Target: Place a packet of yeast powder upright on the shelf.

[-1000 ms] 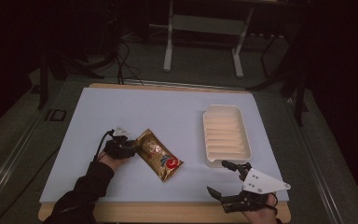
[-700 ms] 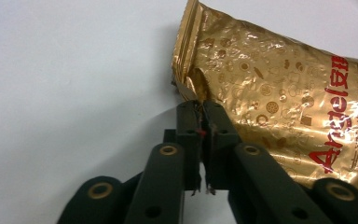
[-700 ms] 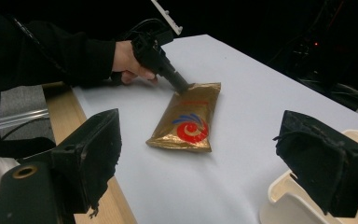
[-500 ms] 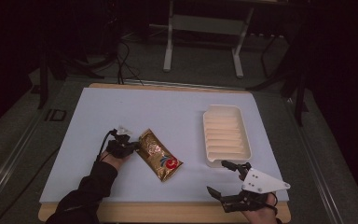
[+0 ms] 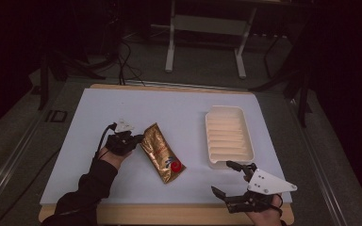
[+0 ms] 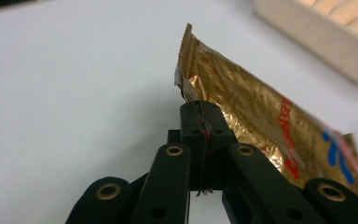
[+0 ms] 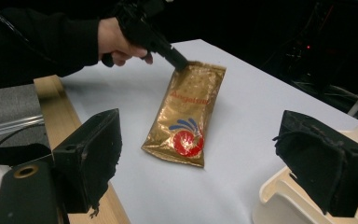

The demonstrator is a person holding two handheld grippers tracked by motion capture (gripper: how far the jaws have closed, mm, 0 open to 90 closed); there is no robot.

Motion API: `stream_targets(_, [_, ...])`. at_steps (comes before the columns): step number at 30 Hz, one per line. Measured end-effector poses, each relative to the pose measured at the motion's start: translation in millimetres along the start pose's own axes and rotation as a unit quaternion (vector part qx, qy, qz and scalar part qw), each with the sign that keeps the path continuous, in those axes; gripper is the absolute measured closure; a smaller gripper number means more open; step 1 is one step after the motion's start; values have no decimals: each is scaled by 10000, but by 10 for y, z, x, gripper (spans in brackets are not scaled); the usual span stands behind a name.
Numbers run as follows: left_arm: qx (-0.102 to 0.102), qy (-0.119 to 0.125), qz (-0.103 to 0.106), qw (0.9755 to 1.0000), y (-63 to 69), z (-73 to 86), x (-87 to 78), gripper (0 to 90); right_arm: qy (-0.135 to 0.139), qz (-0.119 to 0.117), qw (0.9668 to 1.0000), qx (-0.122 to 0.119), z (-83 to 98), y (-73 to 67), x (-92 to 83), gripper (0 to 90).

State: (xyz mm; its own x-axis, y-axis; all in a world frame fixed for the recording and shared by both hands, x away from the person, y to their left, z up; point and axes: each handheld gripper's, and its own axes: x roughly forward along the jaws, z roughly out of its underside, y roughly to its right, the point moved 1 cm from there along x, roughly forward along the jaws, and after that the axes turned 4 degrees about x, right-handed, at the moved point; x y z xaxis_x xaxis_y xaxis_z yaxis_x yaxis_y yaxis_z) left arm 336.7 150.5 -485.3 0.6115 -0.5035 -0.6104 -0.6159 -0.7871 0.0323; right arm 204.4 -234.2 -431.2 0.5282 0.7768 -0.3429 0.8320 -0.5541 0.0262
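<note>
A gold foil packet (image 5: 162,153) with a red and blue logo lies slantwise on the white table top (image 5: 179,108). My left gripper (image 5: 139,141) is shut on the packet's upper left corner. In the left gripper view the jaws (image 6: 200,109) meet on the crimped foil edge of the packet (image 6: 256,112). In the right gripper view that gripper (image 7: 179,63) holds the top end of the packet (image 7: 186,116) slightly raised, while the logo end rests on the table. My right gripper (image 5: 222,178) stands open near the front right edge, nothing between its jaws (image 7: 200,149).
A cream ribbed tray (image 5: 228,136) sits right of the packet, just beyond the right gripper; its rim also shows in the gripper views (image 6: 317,42) (image 7: 279,200). A wooden strip (image 5: 169,214) borders the table's front. Dark floor, cables and a stand lie behind.
The left gripper has shut on the packet's corner and risen a little, lifting that end. The right gripper has stayed where it was.
</note>
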Motion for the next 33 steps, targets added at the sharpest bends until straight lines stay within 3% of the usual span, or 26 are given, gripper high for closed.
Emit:
stream_targets(4, [84, 191, 116, 9997, 89, -97, -97, 900, -2, 26, 10000, -11, -4, -1, 1, 142])
stream_targets(12, [480, 403, 261, 9977, 343, -271, -264, 900, -1, 46, 10000, 23, -9, 9, 12, 143])
stream_targets(22, [759, 645, 607, 9932, 604, -391, -380, 900, -17, 67, 10000, 59, 7, 39, -8, 165])
stream_targets(26, [906, 673, 700, 9911, 693, -424, -410, 900, -2, 164, 9999, -9, -1, 51, -35, 198])
stream_targets(33, [1132, 797, 846, 9868, 808, -474, -481, 900, 76, 86, 9998, 136, -33, 58, -93, 303])
